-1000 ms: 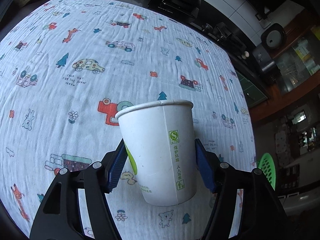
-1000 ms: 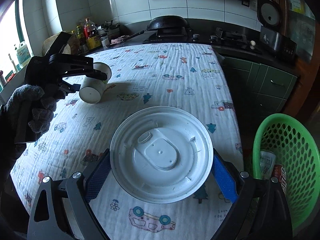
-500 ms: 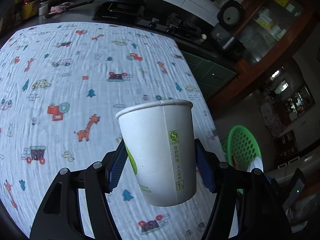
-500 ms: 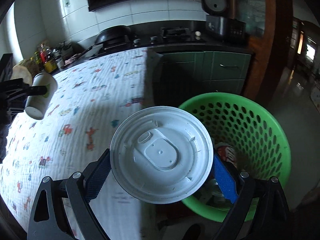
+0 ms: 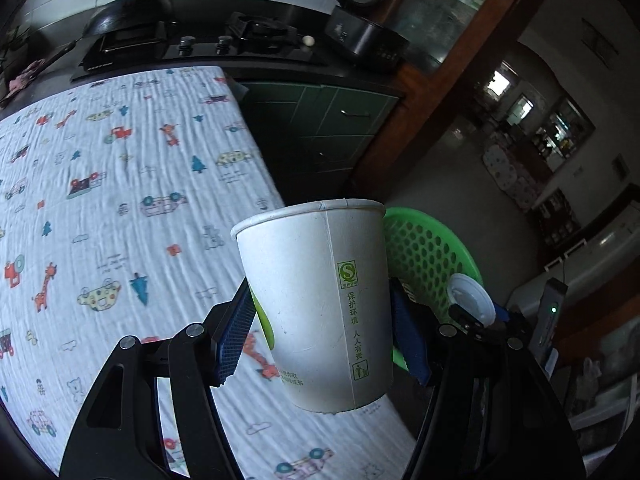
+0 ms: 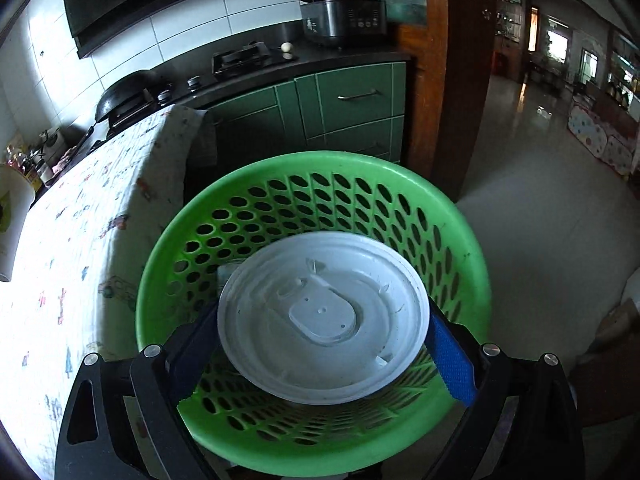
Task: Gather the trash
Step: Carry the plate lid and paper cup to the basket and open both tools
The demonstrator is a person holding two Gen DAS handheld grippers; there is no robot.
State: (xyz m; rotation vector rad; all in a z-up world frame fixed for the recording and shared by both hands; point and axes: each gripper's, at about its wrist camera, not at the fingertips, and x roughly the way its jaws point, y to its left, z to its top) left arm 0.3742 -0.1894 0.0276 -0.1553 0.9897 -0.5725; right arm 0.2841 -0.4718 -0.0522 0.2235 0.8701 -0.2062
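My left gripper (image 5: 320, 332) is shut on a white paper cup (image 5: 320, 300) with green print, held upright above the table's right edge. The green perforated basket (image 5: 428, 256) stands on the floor just beyond it. My right gripper (image 6: 324, 340) is shut on a round white plastic lid (image 6: 324, 328), held flat directly over the green basket (image 6: 256, 184). The lid (image 5: 470, 300) and right gripper also show in the left wrist view, over the basket. The cup shows at the left edge of the right wrist view (image 6: 10, 220). The lid hides most of the basket's contents.
The table (image 5: 120, 200) wears a white cloth with cartoon prints and sits left of the basket. Green cabinets (image 6: 340, 100) and a dark counter with a stove and a rice cooker (image 6: 340, 16) stand behind. A wooden post (image 6: 448, 80) rises right of the cabinets; tiled floor (image 6: 540, 200) stretches beyond.
Both grippers have swung right, from over the table toward the basket. The lid now hangs over the basket's middle. The cup has come to the table's right edge.
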